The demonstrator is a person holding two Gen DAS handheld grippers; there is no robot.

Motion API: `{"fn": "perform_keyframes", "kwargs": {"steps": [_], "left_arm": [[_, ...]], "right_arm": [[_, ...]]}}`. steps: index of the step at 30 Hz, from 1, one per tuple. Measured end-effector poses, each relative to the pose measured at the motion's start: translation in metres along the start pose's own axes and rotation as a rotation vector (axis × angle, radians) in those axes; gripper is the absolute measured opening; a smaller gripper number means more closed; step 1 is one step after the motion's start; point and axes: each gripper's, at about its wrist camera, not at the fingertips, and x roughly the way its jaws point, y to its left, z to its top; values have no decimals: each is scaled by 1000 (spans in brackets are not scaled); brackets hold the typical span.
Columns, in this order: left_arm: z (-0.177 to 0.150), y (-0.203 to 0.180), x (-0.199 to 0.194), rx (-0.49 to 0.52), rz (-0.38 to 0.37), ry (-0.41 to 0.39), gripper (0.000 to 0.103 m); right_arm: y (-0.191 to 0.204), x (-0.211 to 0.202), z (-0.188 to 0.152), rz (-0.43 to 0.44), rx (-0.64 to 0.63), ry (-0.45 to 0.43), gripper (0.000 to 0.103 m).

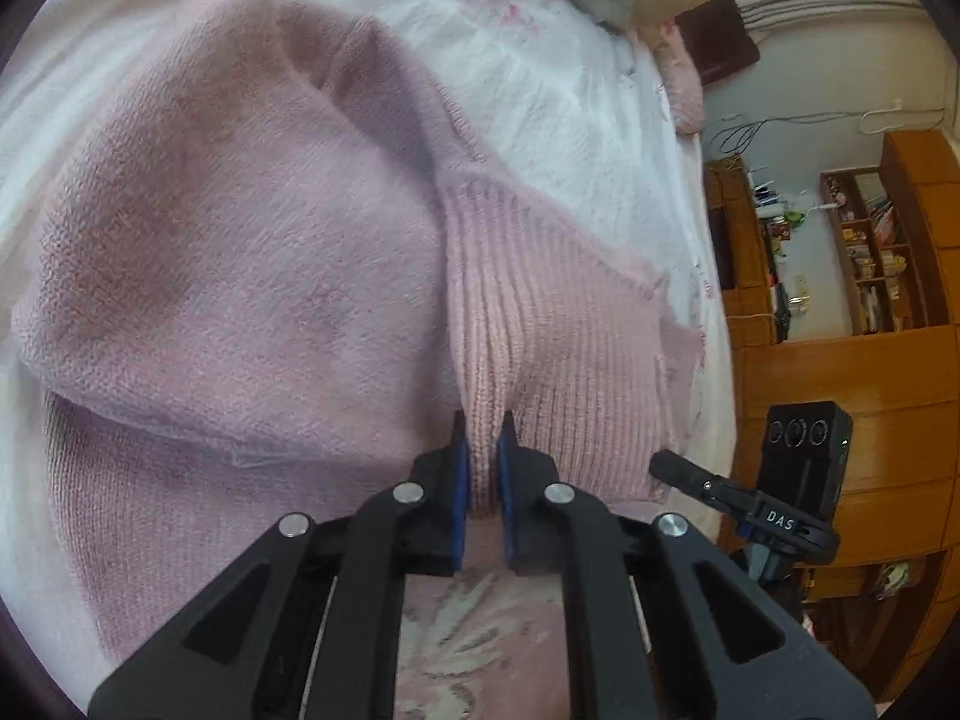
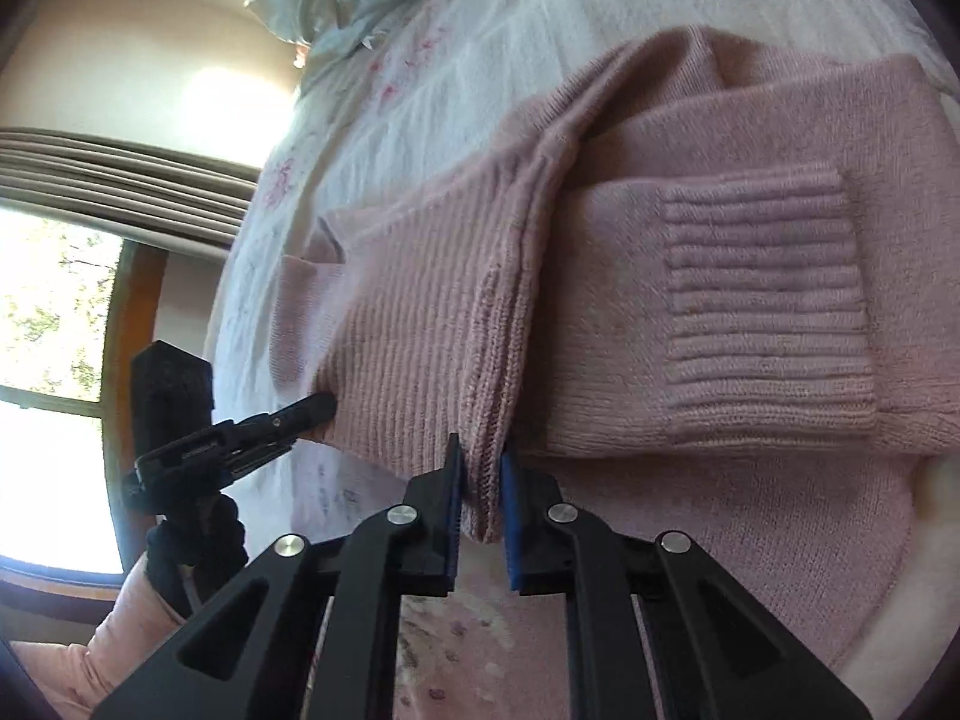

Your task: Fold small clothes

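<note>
Pinching the pink sweater's [image 1: 240, 252] ribbed hem, both tongs [image 1: 483, 450] [image 2: 480, 468] grip it.

Pouring in as daylight through the window [image 2: 54, 324], blowing out to white glare there; washing the bed sheet [image 1: 540, 90] pale; bending and darkening toward round fisheye edges; blurring slightly throughout.

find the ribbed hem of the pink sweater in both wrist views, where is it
Left wrist: the ribbed hem runs down the centre right, pinched in the left tongs.
Right wrist: the same hem lies centre left, pinched in the right tongs.
Shared landmark: the white bed sheet above the sweater in both.
</note>
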Motion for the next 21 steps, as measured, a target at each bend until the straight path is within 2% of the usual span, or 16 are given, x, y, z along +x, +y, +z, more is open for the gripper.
{"fn": "perform_keyframes", "kwargs": {"steps": [2,4,6,8,10,12,15,17,18,21], "left_arm": [[-2,4,2,-7,3,-1,11],[-4,-4,-7,4,21,-19,13],[-6,-20,-27,57,66,-73,17],[-10,-41,-47,125,74,-146,21],[-11,-61,-56,175,63,-185,26],[-10,-74,-47,210,30,-175,27],[-7,-75,-17,217,78,-118,27],[-8,-62,-2,212,138,-92,26],[-9,-56,5,198,154,-76,26],[-6,-41,14,150,138,-70,20]], "right_arm": [[-3,16,-1,-55,-22,36,13],[3,13,-4,-66,-37,29,22],[16,-2,-8,-111,-91,-14,25],[33,-20,-12,-156,-158,-73,26],[47,-31,-10,-120,-184,-114,26],[59,-27,-5,-94,-201,-111,26],[60,-4,-2,-135,-196,-61,26],[52,11,-2,-188,-175,-42,26],[45,16,-2,-201,-160,-38,23],[28,23,1,-160,-96,-35,21]]}}
